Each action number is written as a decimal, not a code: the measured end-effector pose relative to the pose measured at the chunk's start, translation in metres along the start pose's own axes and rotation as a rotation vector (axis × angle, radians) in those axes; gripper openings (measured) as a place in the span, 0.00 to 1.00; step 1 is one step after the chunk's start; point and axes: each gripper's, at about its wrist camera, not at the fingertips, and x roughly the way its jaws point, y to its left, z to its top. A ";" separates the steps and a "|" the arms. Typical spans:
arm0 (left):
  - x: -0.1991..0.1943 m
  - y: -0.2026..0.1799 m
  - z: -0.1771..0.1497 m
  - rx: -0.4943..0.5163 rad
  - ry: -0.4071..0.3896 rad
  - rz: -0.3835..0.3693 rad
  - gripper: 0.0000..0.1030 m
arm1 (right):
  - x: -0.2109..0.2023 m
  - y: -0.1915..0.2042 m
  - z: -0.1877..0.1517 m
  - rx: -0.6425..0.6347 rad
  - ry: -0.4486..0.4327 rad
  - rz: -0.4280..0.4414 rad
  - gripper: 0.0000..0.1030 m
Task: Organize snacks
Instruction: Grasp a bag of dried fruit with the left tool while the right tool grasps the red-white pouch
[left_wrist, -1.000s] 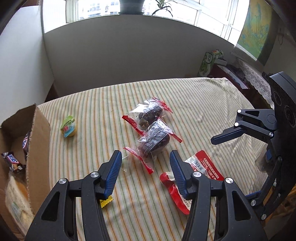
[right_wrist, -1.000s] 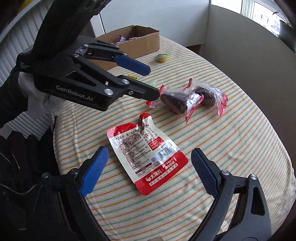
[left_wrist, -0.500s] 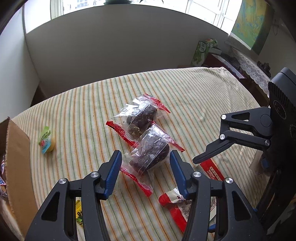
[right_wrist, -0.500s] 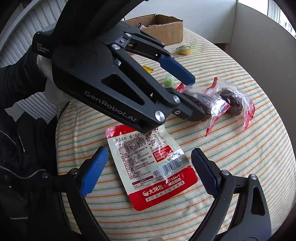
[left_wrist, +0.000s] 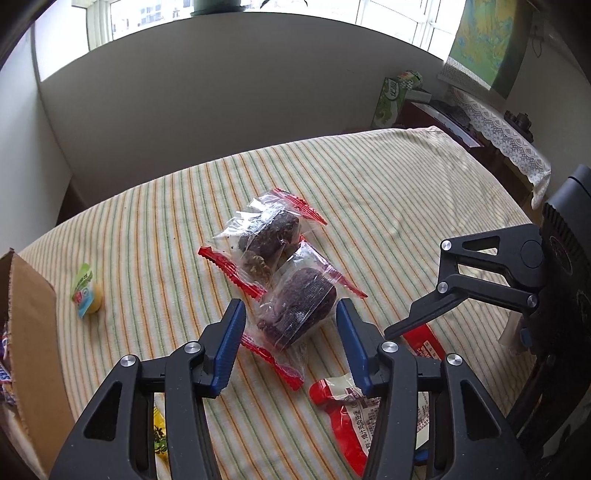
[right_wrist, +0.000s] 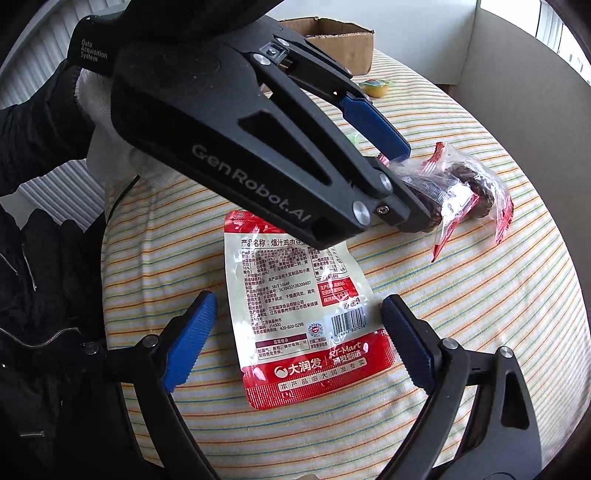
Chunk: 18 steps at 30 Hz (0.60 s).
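A: Snacks lie mid-table on the striped table (left_wrist: 406, 192), which stretches bare toward its far edge by the wall. How many?

B: Two clear cake packets: the near cake packet (left_wrist: 295, 310) sits between the left gripper (left_wrist: 290, 332) fingers, which are spread and not touching it; the far cake packet (left_wrist: 266, 236) touches it behind. One red pouch (right_wrist: 295, 314) lies flat between the right gripper (right_wrist: 295, 332) fingers, also released.

A: What crowds them?

B: The cardboard box (left_wrist: 33, 332) stands at the left edge, wrapped bars inside. The left gripper's body overhangs the pouch top in the right wrist view. One jelly cup (left_wrist: 86, 291) sits near the box, well apart from the packets; one yellow wrapper (left_wrist: 159, 435) lies under the left gripper.
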 end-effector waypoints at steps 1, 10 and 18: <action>0.001 0.000 0.001 0.002 0.003 0.002 0.49 | 0.000 0.000 0.000 0.000 -0.001 -0.006 0.91; 0.010 0.003 0.010 0.003 0.006 0.008 0.48 | 0.002 -0.003 0.001 0.028 -0.020 -0.060 0.84; 0.003 0.014 -0.002 -0.074 -0.006 -0.026 0.37 | -0.001 0.000 0.001 0.069 -0.012 -0.094 0.78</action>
